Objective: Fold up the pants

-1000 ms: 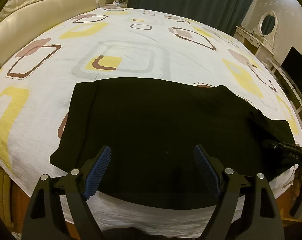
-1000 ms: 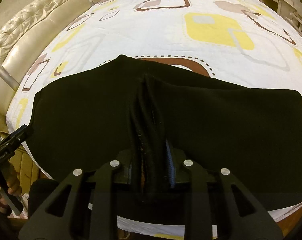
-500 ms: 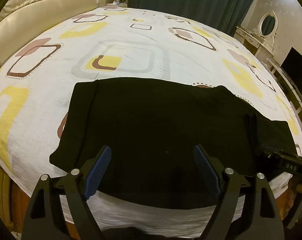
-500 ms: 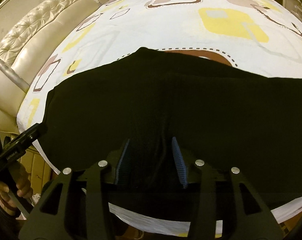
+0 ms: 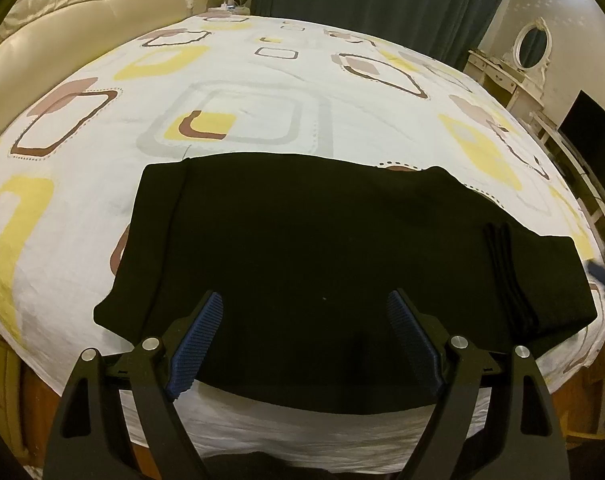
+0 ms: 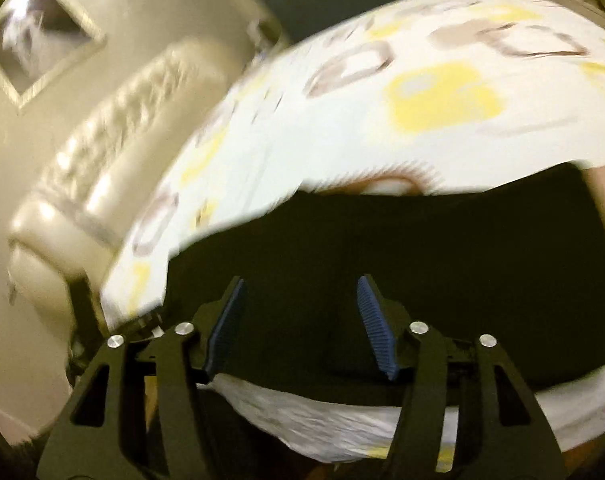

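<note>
The black pants are laid flat on the near part of the bed, which is covered by a white sheet printed with yellow, grey and brown rounded squares. In the left wrist view the garment is spread crosswise as a wide dark shape, its near edge reaching close to the bed's front edge, where a strip of white sheet is left showing below it. A narrow bunched ridge of fabric is seen on the right part of the pants. The left gripper is held released, its two blue-padded fingers set wide apart above the near edge of the pants, with nothing clasped between them.

The right wrist view is smeared by motion blur. The right gripper is likewise seen released, its blue pads spread apart over the dark fabric, and no cloth is gripped between them; whether the pads touch the fabric cannot be told. A tufted cream headboard is shown at the left of that view, with a framed picture on the wall above it. Dark teal curtains, a white dressing table with an oval mirror and a dark screen are seen beyond the bed in the left wrist view
</note>
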Demonstrator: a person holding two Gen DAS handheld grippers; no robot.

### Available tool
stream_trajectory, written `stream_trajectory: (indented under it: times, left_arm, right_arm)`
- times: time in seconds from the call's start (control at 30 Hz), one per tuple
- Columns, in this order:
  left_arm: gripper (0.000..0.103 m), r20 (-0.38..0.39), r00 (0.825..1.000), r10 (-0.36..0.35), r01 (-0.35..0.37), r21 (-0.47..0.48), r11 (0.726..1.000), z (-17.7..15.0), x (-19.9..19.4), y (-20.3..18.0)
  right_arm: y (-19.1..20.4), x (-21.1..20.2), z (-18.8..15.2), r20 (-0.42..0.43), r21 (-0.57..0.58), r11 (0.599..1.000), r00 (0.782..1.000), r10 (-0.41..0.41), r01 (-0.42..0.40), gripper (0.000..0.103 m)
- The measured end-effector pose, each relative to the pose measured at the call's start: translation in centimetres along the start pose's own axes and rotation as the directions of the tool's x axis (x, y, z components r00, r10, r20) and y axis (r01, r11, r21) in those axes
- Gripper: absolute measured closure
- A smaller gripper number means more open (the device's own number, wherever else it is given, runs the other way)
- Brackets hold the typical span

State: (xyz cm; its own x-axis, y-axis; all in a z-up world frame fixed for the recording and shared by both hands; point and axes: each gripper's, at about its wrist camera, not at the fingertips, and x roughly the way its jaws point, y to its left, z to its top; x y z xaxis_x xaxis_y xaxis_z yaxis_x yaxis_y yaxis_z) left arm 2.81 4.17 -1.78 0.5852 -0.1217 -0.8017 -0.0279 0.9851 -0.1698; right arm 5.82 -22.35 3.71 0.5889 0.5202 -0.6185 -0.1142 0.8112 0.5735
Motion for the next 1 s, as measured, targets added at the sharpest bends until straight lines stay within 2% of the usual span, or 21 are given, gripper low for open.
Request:
stream_trajectory:
  times: [0.07,0.1,0.17,0.2,0.27,0.37,0.4,0.47,0.5,0.57,0.63,0.7,0.83,1.0]
  left_arm:
    - [0.02,-0.003,1.0,-0.001,0.001,-0.002,1.0,0.0,0.1,-0.1]
    - [0.02,-0.003,1.0,0.0,0.0,-0.001,1.0,-0.1,0.0,-0.1]
    - [0.02,-0.005,1.0,0.001,-0.001,0.007,1.0,-0.2,0.1,-0.4]
    - [0.02,-0.005,1.0,0.001,-0.001,0.01,1.0,-0.2,0.1,-0.4]
    - [0.02,-0.007,1.0,0.002,-0.002,0.018,1.0,-0.2,0.2,-0.6]
    - [0.02,-0.01,1.0,0.002,-0.002,0.027,1.0,-0.4,0.3,-0.7]
    - [0.02,-0.012,1.0,0.004,-0.003,0.029,1.0,-0.5,0.3,-0.7]
    - [0.02,-0.013,1.0,0.003,-0.003,0.031,1.0,-0.5,0.3,-0.7]
    - [0.02,-0.014,1.0,0.003,-0.002,0.031,1.0,-0.5,0.3,-0.8]
    - [0.02,-0.014,1.0,0.002,-0.002,0.032,0.999,-0.5,0.4,-0.7]
    - [0.02,-0.017,1.0,0.002,-0.001,0.031,1.0,-0.5,0.4,-0.7]
    - [0.02,-0.02,1.0,0.002,-0.001,0.031,1.0,-0.6,0.6,-0.7]
    - [0.02,-0.022,1.0,0.003,-0.003,0.038,0.999,-0.7,0.7,-0.9]
    - [0.02,-0.014,1.0,-0.009,0.01,0.042,0.999,-0.6,0.4,-1.0]
  right_arm:
    - [-3.1,-3.6,0.7,0.078,0.06,0.997,0.996,-0.053,0.048,0.039]
    - [-5.6,-5.8,0.8,0.122,0.113,0.989,0.986,-0.111,0.097,0.039]
    - [-9.9,-8.5,0.3,0.155,0.236,0.96,0.97,-0.188,0.149,0.039]
    - [-12.4,-9.3,-0.4,0.16,0.311,0.94,0.968,-0.194,0.137,0.039]
    - [-16.7,-9.4,-2.3,0.14,0.445,0.893,0.981,-0.137,0.062,0.039]
    - [-19.9,-7.8,-4.7,0.109,0.531,0.847,0.993,-0.033,-0.03,0.042]
    - [-20.3,-7.2,-5.2,0.099,0.546,0.837,0.995,-0.016,-0.041,0.046]
    - [-21.1,-6.3,-5.7,0.078,0.567,0.821,0.997,0.021,-0.062,0.062]
    - [-21.4,-6.0,-5.9,0.079,0.57,0.819,0.996,0.032,-0.072,0.065]
    - [-21.5,-5.8,-6.0,0.061,0.553,0.832,0.998,0.019,-0.05,0.076]
    - [-21.4,-5.4,-6.0,0.038,0.52,0.854,0.999,-0.005,-0.015,0.078]
    - [-21.6,-5.4,-6.2,0.038,0.517,0.856,0.999,-0.018,-0.004,0.079]
    - [-21.8,-5.5,-6.9,0.049,0.511,0.859,0.999,-0.002,-0.023,0.079]
    - [-22.0,-6.5,-6.1,0.047,0.514,0.856,0.998,0.041,-0.059,0.069]
